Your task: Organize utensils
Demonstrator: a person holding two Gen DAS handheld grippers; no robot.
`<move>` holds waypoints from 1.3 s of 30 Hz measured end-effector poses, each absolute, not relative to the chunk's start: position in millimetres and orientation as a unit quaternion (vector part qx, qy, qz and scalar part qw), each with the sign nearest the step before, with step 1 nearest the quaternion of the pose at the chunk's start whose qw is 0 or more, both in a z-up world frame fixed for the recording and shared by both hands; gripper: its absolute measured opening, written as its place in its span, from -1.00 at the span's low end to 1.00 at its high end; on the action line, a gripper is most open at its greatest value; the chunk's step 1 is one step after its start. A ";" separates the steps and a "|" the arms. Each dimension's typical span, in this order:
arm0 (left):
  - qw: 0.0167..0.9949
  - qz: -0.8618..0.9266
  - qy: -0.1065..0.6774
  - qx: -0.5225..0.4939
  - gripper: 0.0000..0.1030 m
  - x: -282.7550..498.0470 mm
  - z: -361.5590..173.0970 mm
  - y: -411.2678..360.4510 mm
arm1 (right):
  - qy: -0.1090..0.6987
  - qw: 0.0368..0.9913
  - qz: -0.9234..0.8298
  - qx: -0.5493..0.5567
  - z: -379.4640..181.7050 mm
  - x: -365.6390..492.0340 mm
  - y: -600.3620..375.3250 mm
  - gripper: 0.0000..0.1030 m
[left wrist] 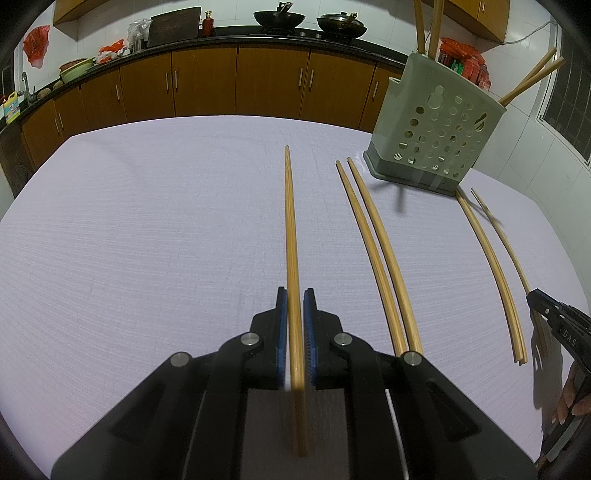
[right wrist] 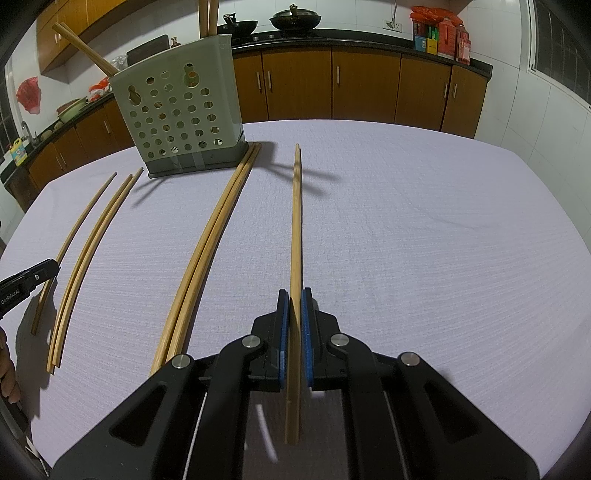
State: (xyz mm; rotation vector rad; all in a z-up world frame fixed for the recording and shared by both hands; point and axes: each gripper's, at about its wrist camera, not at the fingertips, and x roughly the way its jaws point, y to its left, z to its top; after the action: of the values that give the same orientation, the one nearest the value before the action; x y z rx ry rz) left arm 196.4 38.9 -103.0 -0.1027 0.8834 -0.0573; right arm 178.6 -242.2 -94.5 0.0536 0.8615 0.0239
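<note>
My left gripper (left wrist: pixel 294 295) is shut on a pair of wooden chopsticks (left wrist: pixel 291 229) that points away across the table. My right gripper (right wrist: pixel 294 295) is shut on another pair of chopsticks (right wrist: pixel 296 214). A grey-green perforated utensil holder (left wrist: pixel 436 125) stands at the far right in the left wrist view and at the far left in the right wrist view (right wrist: pixel 181 110), with several chopsticks standing in it. Two more pairs lie on the cloth between my grippers (left wrist: pixel 376 254) (left wrist: pixel 491 266), also seen in the right wrist view (right wrist: pixel 207 243) (right wrist: pixel 85 254).
The table (left wrist: pixel 147 229) has a pale lilac cloth. Brown kitchen cabinets (left wrist: pixel 207 81) run behind it, with woks (left wrist: pixel 279 18) and red packages on the counter. My right gripper shows at the right edge of the left wrist view (left wrist: pixel 554 317).
</note>
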 end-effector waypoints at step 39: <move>0.968 -0.035 0.248 -0.031 -0.85 171.7 47.0 66.3 | 0.227 0.972 0.018 0.054 31.9 161.6 -254.3 -0.86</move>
State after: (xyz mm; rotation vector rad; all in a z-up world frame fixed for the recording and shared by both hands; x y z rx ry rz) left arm 171.7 66.3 47.0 -0.0617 0.5011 -0.0704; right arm 161.6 -254.3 31.9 0.1090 0.4580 0.0356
